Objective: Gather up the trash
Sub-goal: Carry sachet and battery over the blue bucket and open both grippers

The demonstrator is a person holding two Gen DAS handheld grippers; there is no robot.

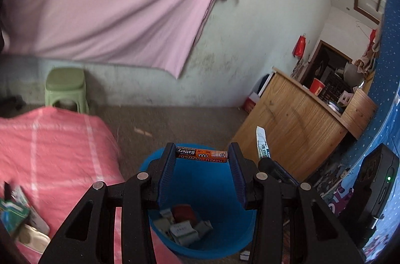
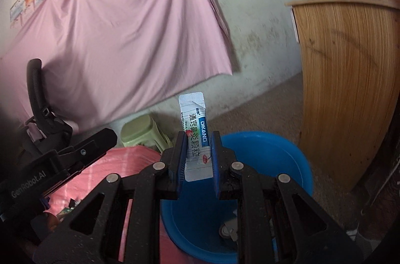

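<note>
While both fingers clamp battery and sachet, blue bucket between pink-covered table and wooden counter.

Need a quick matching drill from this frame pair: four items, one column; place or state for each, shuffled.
Items:
1. orange cylindrical AAA battery
2. white printed medicine sachet
3. round blue plastic bucket
4. green plastic stool

Places or states:
A. on the floor by the wall
B. upright, clamped by the right gripper
C. holds scraps of packaging
D. crosswise, end to end between the left gripper fingers

Pairs: 1-D, 2-B, 3-C, 4-A
</note>
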